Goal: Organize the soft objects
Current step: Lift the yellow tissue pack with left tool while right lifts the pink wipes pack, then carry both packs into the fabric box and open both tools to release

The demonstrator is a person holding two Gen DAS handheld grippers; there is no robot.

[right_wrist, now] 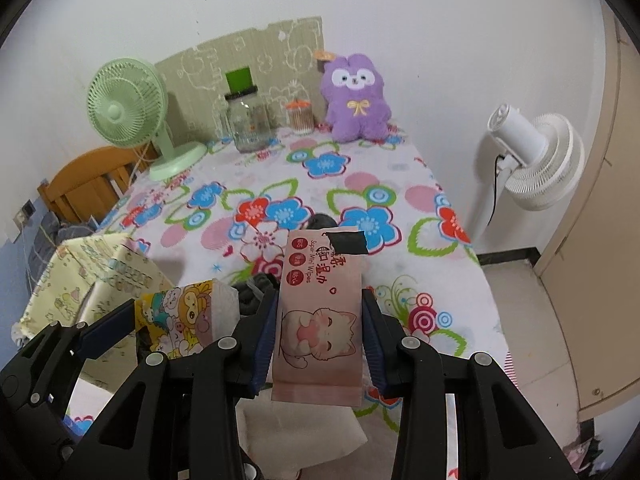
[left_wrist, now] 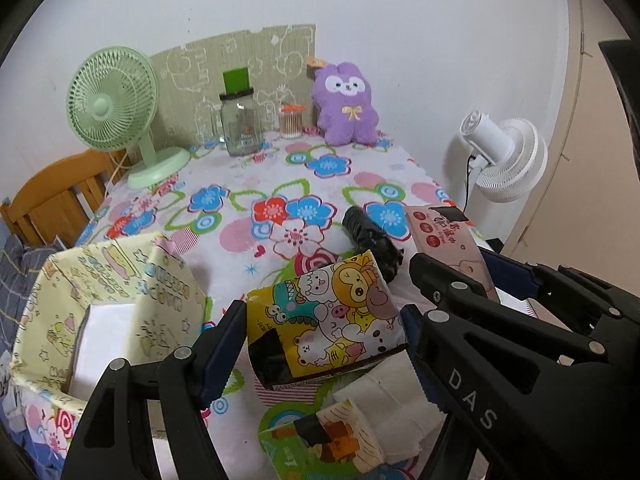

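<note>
My left gripper [left_wrist: 320, 320] is shut on a cartoon-printed tissue pack [left_wrist: 324, 316], held tilted above the flowered tablecloth [left_wrist: 240, 208]. Just to its right, my right gripper [right_wrist: 320, 300] is shut on a pink wet-wipes pack with a cat print [right_wrist: 320, 280], which stands upright between the pads. The right wrist view shows the cartoon pack [right_wrist: 184, 316] at lower left. A yellow fabric bin [left_wrist: 160, 276] stands open at the left with a white pack [left_wrist: 104, 340] inside. Another printed tissue pack [left_wrist: 340, 436] and loose white tissue [left_wrist: 396, 400] lie below the left gripper.
A black rolled object [left_wrist: 368, 236] lies mid-table. At the back stand a green fan [left_wrist: 116, 108], a glass jar [left_wrist: 240, 124], a cotton-swab tub [left_wrist: 292, 120] and a purple plush [left_wrist: 346, 104]. A white fan [left_wrist: 508, 160] stands beyond the table's right edge, a wooden chair [left_wrist: 52, 196] to the left.
</note>
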